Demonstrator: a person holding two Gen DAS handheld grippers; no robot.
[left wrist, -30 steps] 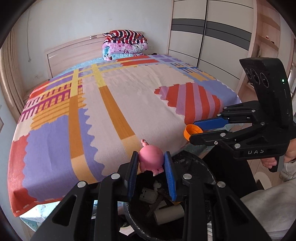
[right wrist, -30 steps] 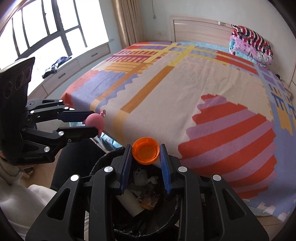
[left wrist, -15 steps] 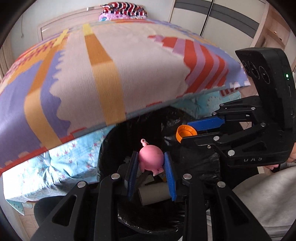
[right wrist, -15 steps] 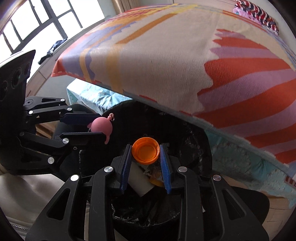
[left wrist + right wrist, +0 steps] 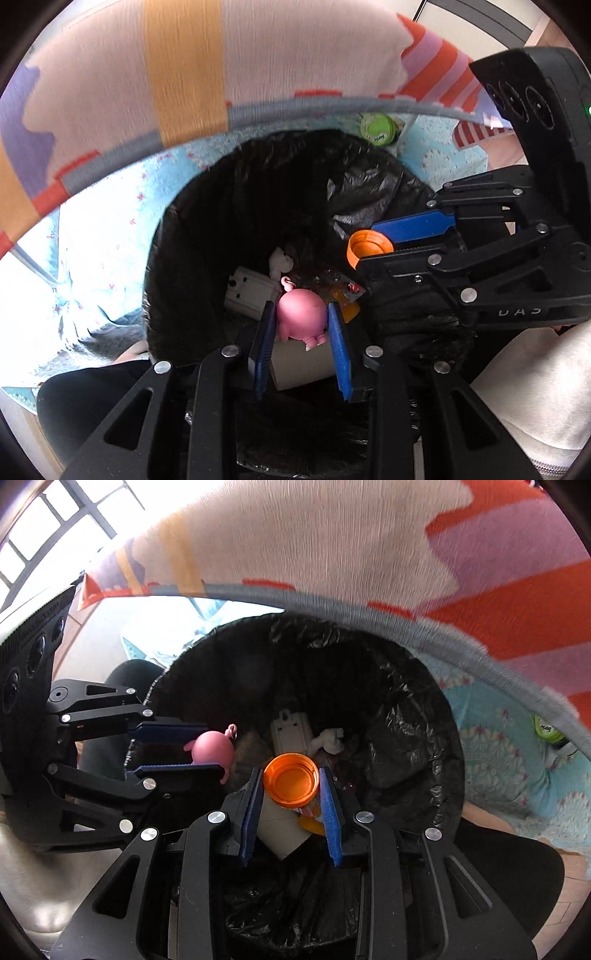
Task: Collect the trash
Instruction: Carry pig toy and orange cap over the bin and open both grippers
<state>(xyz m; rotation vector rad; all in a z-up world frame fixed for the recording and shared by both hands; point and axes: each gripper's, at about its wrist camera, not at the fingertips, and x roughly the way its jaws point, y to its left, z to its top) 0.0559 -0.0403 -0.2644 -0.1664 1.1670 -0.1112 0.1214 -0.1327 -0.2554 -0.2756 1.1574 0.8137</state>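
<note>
My left gripper [image 5: 300, 314] is shut on a pink pig toy [image 5: 301, 318] and holds it over the mouth of a black-lined trash bin [image 5: 229, 192]. My right gripper [image 5: 291, 775] is shut on an orange bottle cap [image 5: 291, 780], also over the bin [image 5: 406, 716]. Each gripper shows in the other's view: the right one [image 5: 376, 240] with the cap [image 5: 367, 246], the left one [image 5: 207, 746] with the pig [image 5: 213, 748]. The bin holds a white box [image 5: 251, 291], a cardboard tube [image 5: 299, 363] and other scraps.
The bed's edge with its striped blanket [image 5: 184, 66] hangs just above and behind the bin. A green-lidded jar [image 5: 377, 127] sits under the bed on a blue patterned cloth [image 5: 498, 746]. The person's legs [image 5: 528, 398] are at the right.
Both grippers have tipped down from looking across the bed to looking into the bin, and have lowered closer to its opening. Each still holds its item.
</note>
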